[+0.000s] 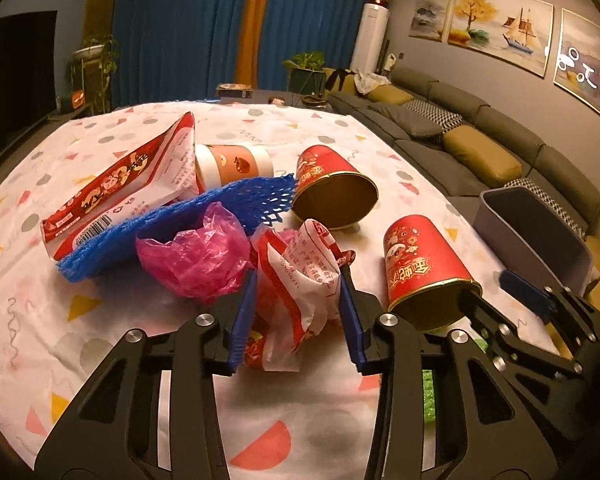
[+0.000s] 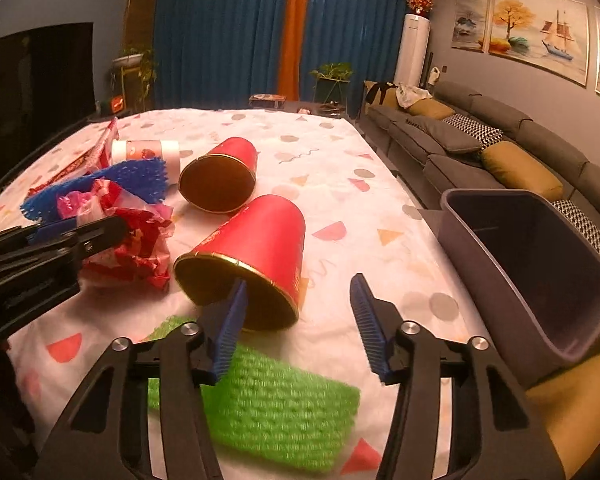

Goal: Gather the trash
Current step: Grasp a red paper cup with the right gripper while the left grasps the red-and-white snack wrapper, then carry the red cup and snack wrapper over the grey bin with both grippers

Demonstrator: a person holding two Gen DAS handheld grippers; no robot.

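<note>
— Two grippers; jaw state?
— Left gripper [image 1: 298, 312] pinches crumpled red-white wrapper [image 1: 300, 280] on the tablecloth [image 1: 260, 128]. Right gripper [image 2: 300, 320] spread, one finger inside near red paper cup [image 2: 252, 252]; grey bin [image 2: 540, 264] alongside.

Barcode on red-and-white wrapper [image 1: 112, 196], gold Chinese characters on nearer red paper cup [image 1: 424, 264], none clearly legible

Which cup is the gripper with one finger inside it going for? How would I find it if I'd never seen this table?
Start at the grey bin by the table's right edge. The nearest trash to it is a red paper cup lying on its side. Another red cup lies farther back, but only the near one has the right gripper straddling its gold rim, above a green foam net.
</note>
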